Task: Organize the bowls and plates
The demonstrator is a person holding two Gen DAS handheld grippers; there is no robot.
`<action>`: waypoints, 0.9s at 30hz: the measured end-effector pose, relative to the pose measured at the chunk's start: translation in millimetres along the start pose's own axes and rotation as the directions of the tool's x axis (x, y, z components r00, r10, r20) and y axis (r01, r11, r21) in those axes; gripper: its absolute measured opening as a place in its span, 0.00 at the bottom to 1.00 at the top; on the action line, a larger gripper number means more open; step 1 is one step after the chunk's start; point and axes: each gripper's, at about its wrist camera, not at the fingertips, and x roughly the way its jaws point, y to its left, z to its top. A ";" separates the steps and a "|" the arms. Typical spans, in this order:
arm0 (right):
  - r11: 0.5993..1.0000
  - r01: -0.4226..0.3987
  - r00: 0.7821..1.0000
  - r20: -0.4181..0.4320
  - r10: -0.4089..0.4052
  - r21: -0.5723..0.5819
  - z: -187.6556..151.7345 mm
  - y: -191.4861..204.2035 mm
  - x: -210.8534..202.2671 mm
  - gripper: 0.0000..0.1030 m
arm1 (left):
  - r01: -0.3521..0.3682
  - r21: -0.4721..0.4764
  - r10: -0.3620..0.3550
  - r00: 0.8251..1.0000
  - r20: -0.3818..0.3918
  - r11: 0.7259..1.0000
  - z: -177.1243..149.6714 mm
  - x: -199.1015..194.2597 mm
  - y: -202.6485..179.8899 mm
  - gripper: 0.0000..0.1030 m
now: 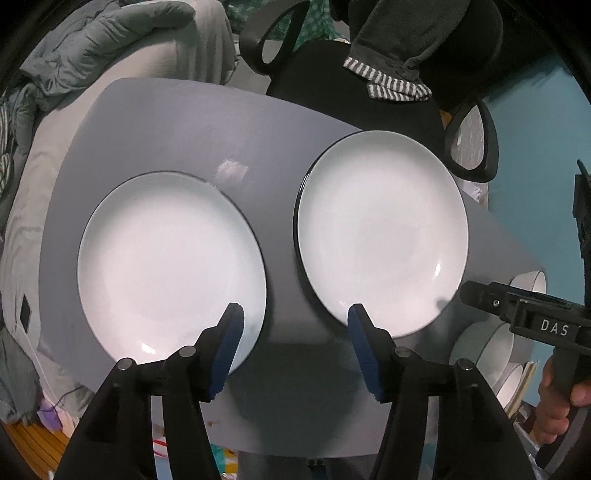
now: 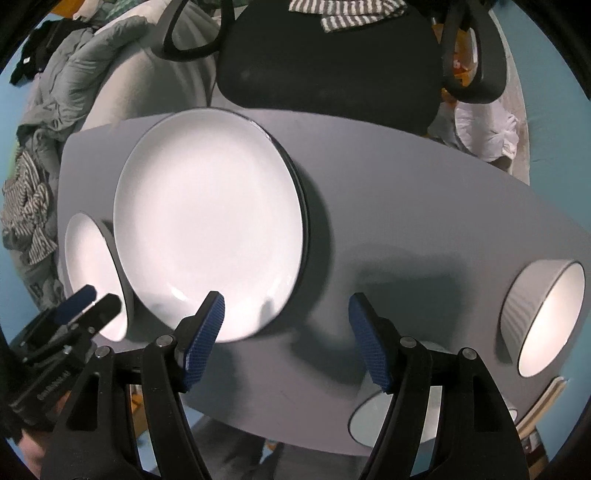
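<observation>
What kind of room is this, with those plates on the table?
Probably a lived-in bedroom or home office, not a kitchen: rumpled bedding lies behind the grey table, and an office chair draped with clothes stands at it.

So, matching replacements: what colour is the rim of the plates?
White plates with a thin dark, near-black rim, clearest in the left wrist view.

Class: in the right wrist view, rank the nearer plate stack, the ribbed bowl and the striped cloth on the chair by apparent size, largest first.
1. Plate stack, clearly largest.
2. Ribbed bowl and striped cloth: too similar to rank, since the cloth is farther and cropped.
</observation>
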 end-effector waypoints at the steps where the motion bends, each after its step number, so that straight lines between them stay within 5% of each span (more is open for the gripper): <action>1: 1.000 0.001 1.000 0.002 -0.001 -0.004 -2.7 -1.0 -0.9 0.68 | -0.004 0.000 0.004 1.000 0.008 1.000 -3.3 -3.1 -0.1 0.62; 14: 0.994 0.052 0.995 0.092 -0.042 -0.099 -31.8 0.1 -33.1 0.69 | -0.059 -0.015 0.061 0.991 0.119 0.998 -38.2 -41.1 -6.2 0.70; 27: 0.968 0.118 0.975 0.213 -0.070 -0.223 -45.8 17.1 -64.6 0.69 | 0.016 -0.209 0.025 0.981 0.194 0.978 -67.5 -69.2 12.2 0.73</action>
